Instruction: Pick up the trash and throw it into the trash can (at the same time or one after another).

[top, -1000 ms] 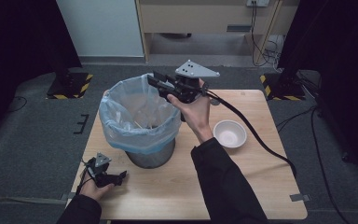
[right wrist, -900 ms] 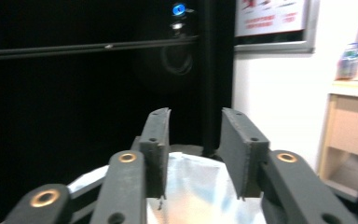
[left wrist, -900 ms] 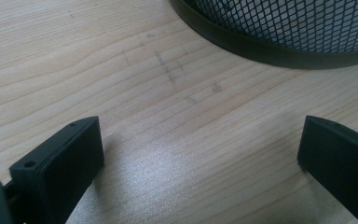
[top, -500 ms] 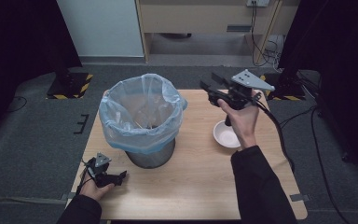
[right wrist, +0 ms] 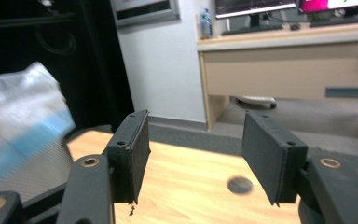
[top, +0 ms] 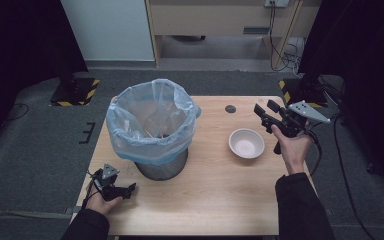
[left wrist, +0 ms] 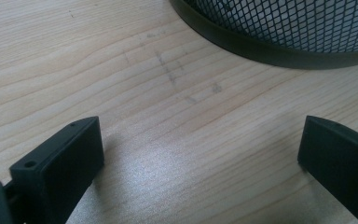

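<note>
From above, you are holding the right gripper [top: 267, 112] near the right edge of the table [top: 220, 200], just beyond and to the right of the white bowl [top: 247, 143]; its jaws are standing apart with nothing between them, having just been opening. The bowl is sitting upright on the right half of the table, apart from the gripper and well clear of the waste bin [top: 152, 131], which is standing left of centre with a pale blue bag [top: 130, 142] folded over its rim. You are resting the left gripper [top: 126, 189] on the table near the front left corner, just in front of the bin, its tips pointing right.

In the left gripper view, your jaws are sitting wide apart over bare wood; the bin's mesh wall and dark base ring [left wrist: 261, 46] are lying ahead, not touching them.

In the right gripper view, your two pads are gaping with only air between them; they are looking across the table's far edge toward a desk [right wrist: 284, 65], with the bagged bin [right wrist: 23, 126] blurred at the left and a round dark hole [right wrist: 239, 185] in the table showing between the jaws.
</note>
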The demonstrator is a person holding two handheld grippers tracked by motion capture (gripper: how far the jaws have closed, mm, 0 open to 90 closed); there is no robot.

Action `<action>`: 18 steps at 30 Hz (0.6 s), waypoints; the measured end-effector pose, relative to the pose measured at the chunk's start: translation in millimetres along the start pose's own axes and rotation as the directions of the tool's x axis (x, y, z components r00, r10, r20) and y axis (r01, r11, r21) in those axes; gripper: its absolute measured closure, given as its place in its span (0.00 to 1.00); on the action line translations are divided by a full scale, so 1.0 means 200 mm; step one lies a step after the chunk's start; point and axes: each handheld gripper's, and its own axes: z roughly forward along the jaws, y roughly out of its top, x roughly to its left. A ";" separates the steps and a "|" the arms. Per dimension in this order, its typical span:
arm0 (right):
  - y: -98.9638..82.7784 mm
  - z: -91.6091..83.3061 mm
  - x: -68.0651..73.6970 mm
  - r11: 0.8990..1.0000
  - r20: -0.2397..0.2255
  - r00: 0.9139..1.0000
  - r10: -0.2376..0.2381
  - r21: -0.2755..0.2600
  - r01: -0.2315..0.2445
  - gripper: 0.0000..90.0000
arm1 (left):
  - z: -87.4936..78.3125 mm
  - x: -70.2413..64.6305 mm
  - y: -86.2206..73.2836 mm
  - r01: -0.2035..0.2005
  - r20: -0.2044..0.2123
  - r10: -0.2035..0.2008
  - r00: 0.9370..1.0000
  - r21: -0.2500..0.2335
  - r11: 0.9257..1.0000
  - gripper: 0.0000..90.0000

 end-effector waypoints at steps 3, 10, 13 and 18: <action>-0.09 -0.02 -0.07 1.000 0.021 1.000 0.011 0.026 -0.011 0.47 | 0.00 0.00 0.00 0.000 0.000 0.000 1.000 0.000 1.000 0.00; -0.31 -0.03 -0.15 0.988 0.039 0.999 -0.016 0.152 0.009 0.51 | 0.00 0.00 0.00 0.001 0.000 -0.001 1.000 -0.001 1.000 0.00; -0.38 -0.01 -0.19 0.979 0.072 0.997 -0.016 0.204 0.001 0.50 | 0.00 0.00 0.00 0.001 -0.001 -0.001 1.000 0.000 1.000 0.00; -0.46 0.01 -0.25 0.971 0.127 0.992 0.001 0.239 -0.031 0.51 | 0.00 0.00 0.00 0.001 -0.001 -0.001 1.000 0.000 1.000 0.00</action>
